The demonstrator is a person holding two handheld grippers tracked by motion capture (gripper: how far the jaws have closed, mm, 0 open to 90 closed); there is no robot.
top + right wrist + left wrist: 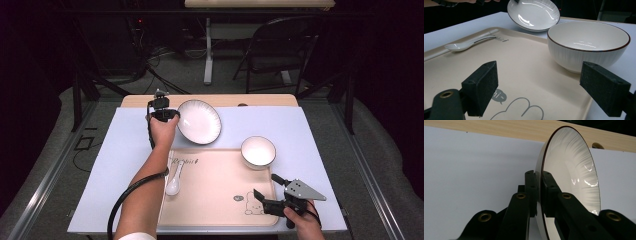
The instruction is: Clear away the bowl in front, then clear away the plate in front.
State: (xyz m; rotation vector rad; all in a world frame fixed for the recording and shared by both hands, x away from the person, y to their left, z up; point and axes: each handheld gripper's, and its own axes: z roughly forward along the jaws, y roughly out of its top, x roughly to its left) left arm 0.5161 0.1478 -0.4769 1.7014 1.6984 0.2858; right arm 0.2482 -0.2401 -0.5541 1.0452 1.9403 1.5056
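Keep left gripper (537,195) fingers pinching the plate (199,121) rim tight, lower it flat on the tray (220,200) toward six o'clock; keep right gripper (546,87) fingers spread.

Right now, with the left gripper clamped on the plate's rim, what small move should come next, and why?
Probably carry the plate toward the tray and lower it there. The left gripper pinches its rim and holds it tilted above the mat, just beyond the tray's far edge. The bowl and spoon already sit on the tray with bare space between them, and the right gripper waits open.
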